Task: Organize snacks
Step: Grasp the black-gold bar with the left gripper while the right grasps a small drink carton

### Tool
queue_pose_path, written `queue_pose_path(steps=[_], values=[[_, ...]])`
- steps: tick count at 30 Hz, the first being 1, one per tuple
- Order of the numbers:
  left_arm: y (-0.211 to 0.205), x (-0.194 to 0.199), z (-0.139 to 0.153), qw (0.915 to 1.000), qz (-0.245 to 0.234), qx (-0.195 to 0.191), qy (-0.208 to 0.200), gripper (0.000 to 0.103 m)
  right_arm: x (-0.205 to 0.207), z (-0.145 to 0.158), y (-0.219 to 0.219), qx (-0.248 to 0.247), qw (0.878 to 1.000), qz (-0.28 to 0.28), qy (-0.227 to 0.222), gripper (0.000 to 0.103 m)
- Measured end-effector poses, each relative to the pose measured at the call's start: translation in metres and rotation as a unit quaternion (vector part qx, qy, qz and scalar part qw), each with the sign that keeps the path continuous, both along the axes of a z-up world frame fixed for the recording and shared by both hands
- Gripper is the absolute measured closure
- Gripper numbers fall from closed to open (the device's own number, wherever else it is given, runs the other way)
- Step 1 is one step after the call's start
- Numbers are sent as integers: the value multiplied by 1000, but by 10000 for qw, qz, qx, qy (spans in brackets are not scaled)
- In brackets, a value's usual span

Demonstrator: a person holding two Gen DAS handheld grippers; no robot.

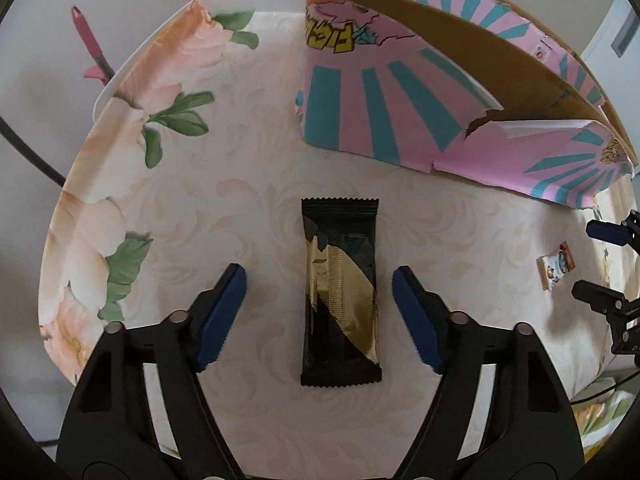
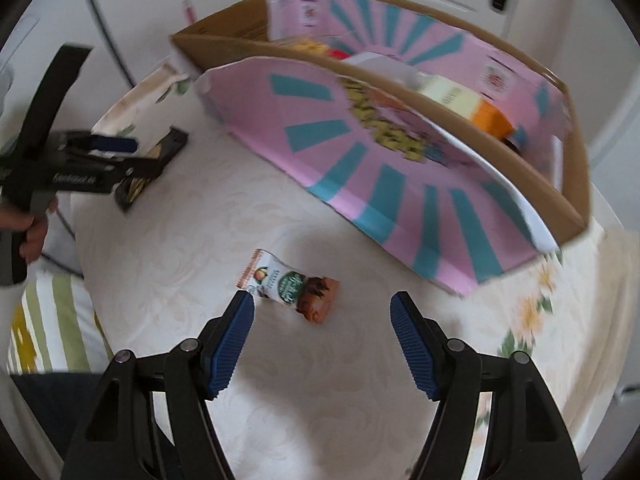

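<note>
A black and gold snack bar (image 1: 340,292) lies flat on the table, lengthwise between the fingers of my left gripper (image 1: 320,276), which is open around it without touching. A small white and orange snack packet (image 2: 290,285) lies on the table just ahead of my right gripper (image 2: 322,300), which is open; the packet's left end is near the left fingertip (image 2: 240,312). The same packet (image 1: 556,270) shows at the right of the left wrist view. The pink and teal cardboard box (image 2: 400,168) stands behind, with several snacks inside.
The round table has a cream floral cloth (image 1: 180,200). The box's open flap (image 1: 392,120) hangs toward me. The left gripper (image 2: 96,160) and the hand holding it show at the left of the right wrist view. A pink tool (image 1: 90,44) lies beyond the table's far left edge.
</note>
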State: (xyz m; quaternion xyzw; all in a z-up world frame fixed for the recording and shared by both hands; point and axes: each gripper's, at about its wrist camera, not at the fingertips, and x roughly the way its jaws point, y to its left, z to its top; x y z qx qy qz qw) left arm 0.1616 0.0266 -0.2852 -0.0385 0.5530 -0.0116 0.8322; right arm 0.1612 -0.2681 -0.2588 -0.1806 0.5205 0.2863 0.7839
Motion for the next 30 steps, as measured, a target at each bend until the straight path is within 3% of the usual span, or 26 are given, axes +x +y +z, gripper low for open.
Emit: queue_pose_path(steps=[7, 9, 14, 19, 26, 30], values=[[-6, 2, -2, 9996, -142, 233, 41, 43, 1, -11, 14, -520, 9914, 1199, -95, 37], [-7, 2, 0, 9995, -183, 250, 31, 56, 2, -13, 18, -599, 9862, 1540, -83, 37], [-13, 4, 2, 9991, -325, 283, 48, 71, 6, -18, 28, -710, 9738, 2157, 78, 48], [-11, 8, 3, 9992, -331, 224, 70, 74, 5, -23, 37, -802, 9606, 2653, 195, 58], [-11, 5, 7, 9993, -361, 116, 54, 74, 7, -23, 49, -806, 9453, 3133, 428, 82], [-11, 1, 13, 9994, -330, 80, -7, 74, 6, -19, 51, -777, 9466, 3104, 398, 84]])
